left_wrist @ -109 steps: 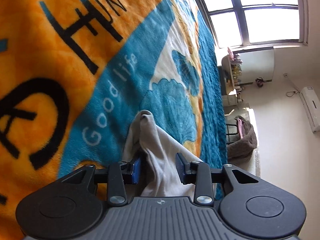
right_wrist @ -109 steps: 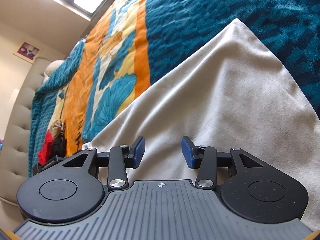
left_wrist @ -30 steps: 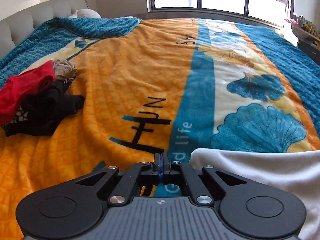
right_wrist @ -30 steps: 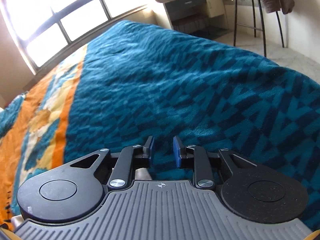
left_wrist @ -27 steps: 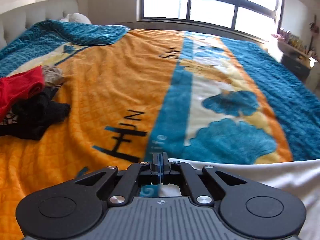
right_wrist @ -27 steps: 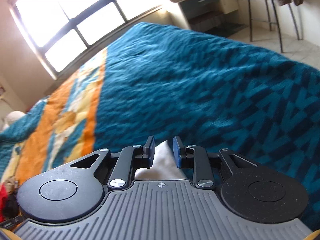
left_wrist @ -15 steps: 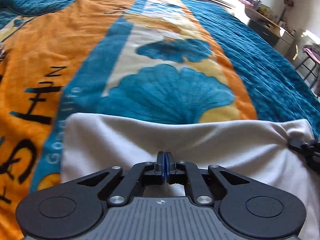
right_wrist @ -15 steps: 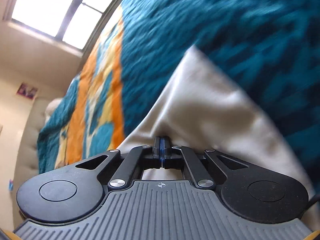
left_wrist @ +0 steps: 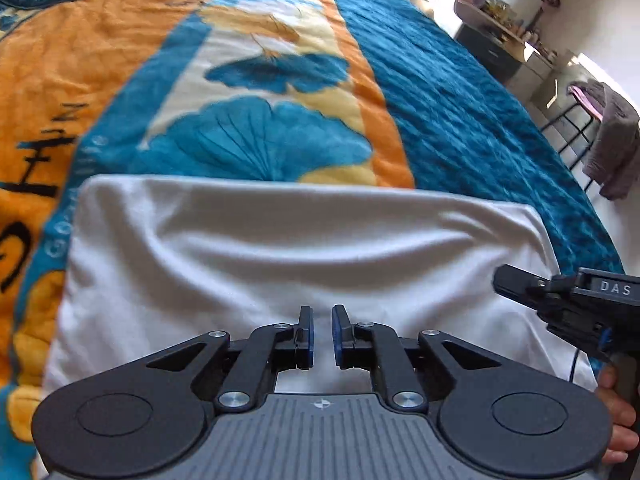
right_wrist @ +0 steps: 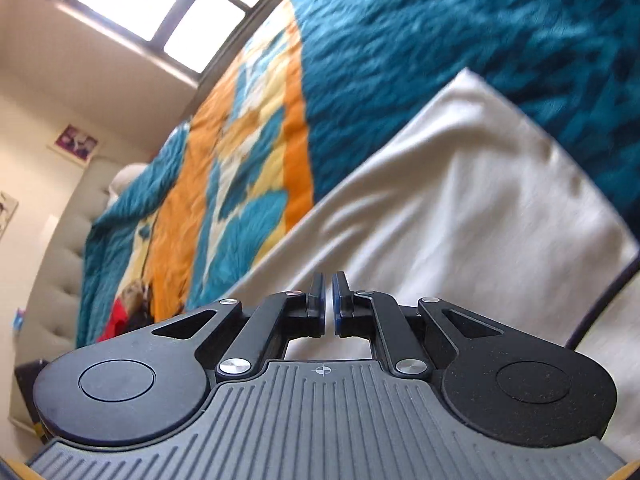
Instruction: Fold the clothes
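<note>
One white garment in view, folded over, lying flat across the blanket near the bed's near edge. Two grippers, one per hand.

Left gripper: I see its jaws parting, a narrow gap between the blue pads, nothing caught between them; white cloth lies beneath and ahead. Right gripper: jaws also parting, a slimmer gap, nothing pinched; it hangs over the garment's right end. From the left wrist view the right gripper enters at the right edge, its tip over the garment's right side, with the hand on its handle.

Other counts: one pile of clothes, red and dark pieces, far up the bed toward the headboard; how many pieces I cannot tell. One stool with a grey cloth draped on it, beyond the bed's right side. No containers in view.

Edges: the garment's far edge runs straight across the leaf print; its right corner lies on the teal part. Beyond it the blanket lies open up to the window.
</note>
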`<move>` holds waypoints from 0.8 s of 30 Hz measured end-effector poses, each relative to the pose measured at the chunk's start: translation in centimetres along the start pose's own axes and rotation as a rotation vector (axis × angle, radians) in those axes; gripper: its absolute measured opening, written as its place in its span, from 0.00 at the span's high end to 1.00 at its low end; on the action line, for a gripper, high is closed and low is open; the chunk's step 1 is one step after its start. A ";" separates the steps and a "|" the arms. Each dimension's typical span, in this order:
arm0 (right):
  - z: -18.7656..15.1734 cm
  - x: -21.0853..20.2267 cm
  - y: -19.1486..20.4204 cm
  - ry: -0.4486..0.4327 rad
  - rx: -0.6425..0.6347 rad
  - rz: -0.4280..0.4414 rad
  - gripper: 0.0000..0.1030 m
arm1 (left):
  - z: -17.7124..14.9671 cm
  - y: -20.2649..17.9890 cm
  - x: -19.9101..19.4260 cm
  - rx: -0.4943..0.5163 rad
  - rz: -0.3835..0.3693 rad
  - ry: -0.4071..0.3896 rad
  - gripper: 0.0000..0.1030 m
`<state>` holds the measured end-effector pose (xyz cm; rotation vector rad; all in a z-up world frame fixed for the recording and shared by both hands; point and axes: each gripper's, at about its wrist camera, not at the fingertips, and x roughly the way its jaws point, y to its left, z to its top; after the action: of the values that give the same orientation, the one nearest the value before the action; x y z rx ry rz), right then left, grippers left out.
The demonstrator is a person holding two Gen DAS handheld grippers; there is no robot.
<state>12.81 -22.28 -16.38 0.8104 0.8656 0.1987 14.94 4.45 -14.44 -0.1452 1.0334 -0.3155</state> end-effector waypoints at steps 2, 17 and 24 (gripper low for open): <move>-0.6 -0.1 -1.2 0.028 0.030 -0.077 0.94 | -1.6 0.0 -0.3 0.076 0.074 0.000 0.89; -1.3 -10.7 0.3 -0.131 -0.116 -0.245 0.91 | -3.6 -1.2 -9.3 0.126 0.172 -0.086 0.80; -6.1 -4.7 4.0 0.067 -0.201 -0.123 0.90 | -5.5 -3.6 -5.0 0.146 0.159 -0.007 0.78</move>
<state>5.86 -18.32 -13.04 0.5634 0.9396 0.2021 7.19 2.86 -12.19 0.0674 1.0051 -0.2443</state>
